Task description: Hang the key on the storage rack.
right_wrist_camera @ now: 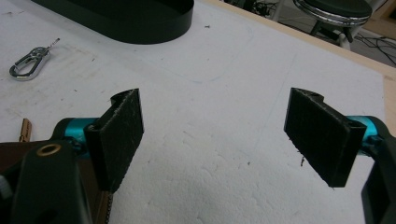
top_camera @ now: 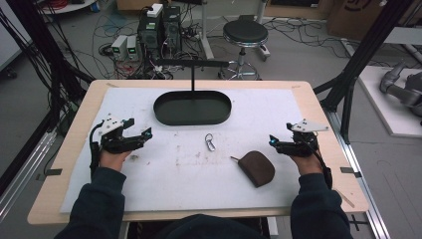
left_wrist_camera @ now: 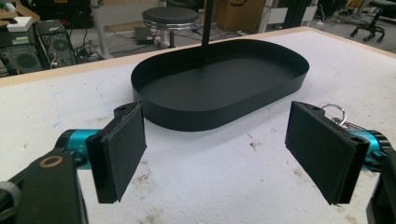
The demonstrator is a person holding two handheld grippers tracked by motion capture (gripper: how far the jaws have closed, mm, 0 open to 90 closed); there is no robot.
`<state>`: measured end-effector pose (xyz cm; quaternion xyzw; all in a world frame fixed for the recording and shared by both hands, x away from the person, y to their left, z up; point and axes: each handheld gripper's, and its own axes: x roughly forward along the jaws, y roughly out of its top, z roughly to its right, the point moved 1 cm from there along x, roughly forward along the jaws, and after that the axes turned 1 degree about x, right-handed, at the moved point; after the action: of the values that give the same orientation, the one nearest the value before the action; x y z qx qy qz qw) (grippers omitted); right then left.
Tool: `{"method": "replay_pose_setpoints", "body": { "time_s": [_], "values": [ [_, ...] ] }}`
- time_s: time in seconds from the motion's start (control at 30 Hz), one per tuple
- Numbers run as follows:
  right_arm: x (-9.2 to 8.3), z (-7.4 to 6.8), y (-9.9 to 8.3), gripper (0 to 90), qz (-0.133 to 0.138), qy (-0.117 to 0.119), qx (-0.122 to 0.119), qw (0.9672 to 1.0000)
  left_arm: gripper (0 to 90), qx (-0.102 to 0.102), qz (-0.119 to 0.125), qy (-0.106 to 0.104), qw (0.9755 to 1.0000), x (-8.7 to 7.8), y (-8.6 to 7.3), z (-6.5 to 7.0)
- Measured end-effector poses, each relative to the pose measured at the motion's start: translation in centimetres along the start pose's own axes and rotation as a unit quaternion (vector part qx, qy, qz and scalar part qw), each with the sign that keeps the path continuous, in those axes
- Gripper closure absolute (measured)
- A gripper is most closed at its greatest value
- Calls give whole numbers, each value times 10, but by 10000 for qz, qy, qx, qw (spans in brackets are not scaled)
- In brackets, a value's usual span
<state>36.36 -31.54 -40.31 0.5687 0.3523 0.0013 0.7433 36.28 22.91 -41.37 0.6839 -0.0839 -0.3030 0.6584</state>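
Brown pouch (top_camera: 257,168) lies near right gripper (top_camera: 275,142), front-right on white mat (top_camera: 149,184); looks soft, light, pliable, so pinch across middle. Left gripper (top_camera: 144,134) and right jaws released, empty.

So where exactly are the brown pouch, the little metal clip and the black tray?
brown pouch (top_camera: 257,168), high view, middle of its top face.
metal clip (top_camera: 210,142), high view, on its silver loop.
black tray (top_camera: 164,117), high view, on its near left rim.
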Motion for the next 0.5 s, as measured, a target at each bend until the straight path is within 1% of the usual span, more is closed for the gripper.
{"method": "replay_pose_setpoints", "body": {
  "time_s": [0.1,0.17,0.3,0.37,0.4,0.5],
  "values": [
    [1,0,0,202,8,27,2,10000,203,-30,-29,11,10000,1,-1,-1],
    [1,0,0,203,16,47,44,10000,203,-39,-66,15,10000,2,-2,-2],
    [0,-3,2,203,55,67,66,9999,204,-43,-41,4,10000,2,-1,-1],
    [0,-6,5,203,130,163,109,9997,205,-18,-47,-2,10000,2,-1,-1],
    [1,-13,9,203,196,295,69,9993,205,3,-67,-4,10000,2,-2,-1],
    [6,-27,18,207,219,508,-61,9985,208,-17,-60,-22,10000,1,-2,0]
  ]
}}
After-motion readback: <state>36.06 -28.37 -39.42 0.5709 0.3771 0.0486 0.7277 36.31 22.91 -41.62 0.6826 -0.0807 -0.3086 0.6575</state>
